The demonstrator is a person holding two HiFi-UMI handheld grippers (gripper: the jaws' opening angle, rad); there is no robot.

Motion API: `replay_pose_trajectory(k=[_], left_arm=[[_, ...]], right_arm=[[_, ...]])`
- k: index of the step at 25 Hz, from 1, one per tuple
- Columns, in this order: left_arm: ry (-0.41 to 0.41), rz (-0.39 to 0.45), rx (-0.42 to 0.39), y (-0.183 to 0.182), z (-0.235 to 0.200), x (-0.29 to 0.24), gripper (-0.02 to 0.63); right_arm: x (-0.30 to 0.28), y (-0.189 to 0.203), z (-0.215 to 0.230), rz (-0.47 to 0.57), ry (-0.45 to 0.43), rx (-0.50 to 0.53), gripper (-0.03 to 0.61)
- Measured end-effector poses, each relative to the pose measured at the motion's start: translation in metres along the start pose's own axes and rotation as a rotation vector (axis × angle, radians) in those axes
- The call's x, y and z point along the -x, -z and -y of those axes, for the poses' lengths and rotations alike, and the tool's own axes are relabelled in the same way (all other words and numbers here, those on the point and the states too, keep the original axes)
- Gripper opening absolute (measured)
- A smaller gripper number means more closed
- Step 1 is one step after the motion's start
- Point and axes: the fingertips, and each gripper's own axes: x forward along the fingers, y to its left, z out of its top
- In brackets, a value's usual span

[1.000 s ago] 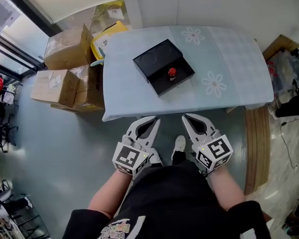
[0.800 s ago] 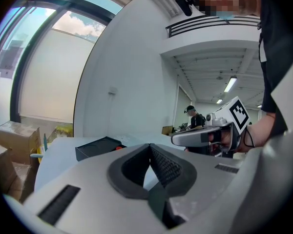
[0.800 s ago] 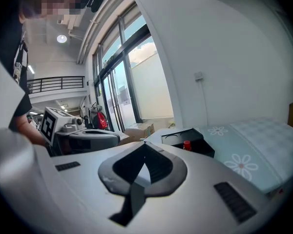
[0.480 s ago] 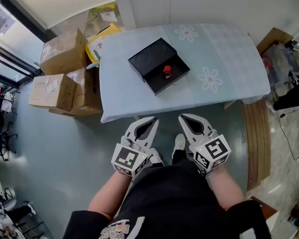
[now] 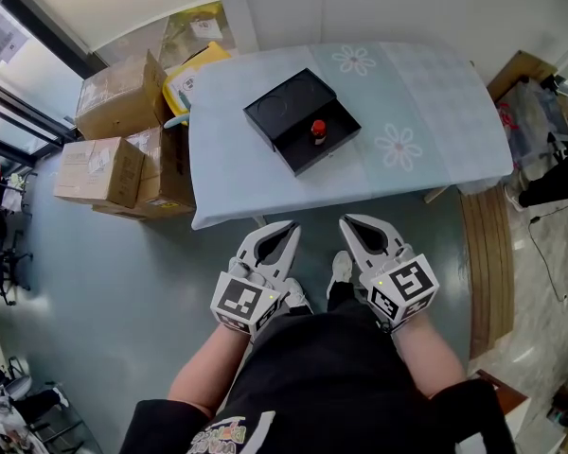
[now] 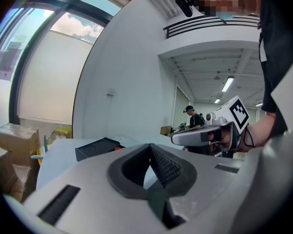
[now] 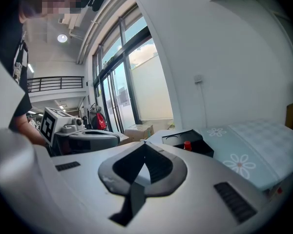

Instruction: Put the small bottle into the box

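Observation:
An open black box [image 5: 301, 121] lies on the pale blue table [image 5: 435, 112]. A small bottle with a red cap [image 5: 317, 131] stands inside the box's near half. The bottle's red cap [image 7: 187, 145] and the box [image 7: 185, 141] also show in the right gripper view, and the box [image 6: 100, 147] in the left gripper view. Both grippers hang close to the person's body, short of the table's front edge. The left gripper [image 5: 291, 227] is shut with nothing in it. The right gripper [image 5: 346, 221] is shut and empty too.
Several cardboard boxes [image 5: 123, 140] are stacked on the floor left of the table. A yellow item [image 5: 189, 76] leans at the table's back left corner. Wooden boards [image 5: 488, 253] and clutter [image 5: 549, 140] lie to the right. Other people stand far off [image 6: 191, 116].
The head view shifted slightly, so the table and box sit a little further left and up. Both grippers stay shut in the same place.

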Motion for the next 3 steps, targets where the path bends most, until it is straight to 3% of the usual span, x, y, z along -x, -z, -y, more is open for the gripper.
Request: replay_pose_trajectory(k=[3], left_arm=[[0.003, -0.003, 0.001, 0.0027, -0.0022, 0.0013, 0.008]], right_arm=[[-0.0023, 0.0013, -0.0012, 0.001, 0.002, -0.001, 0.009]])
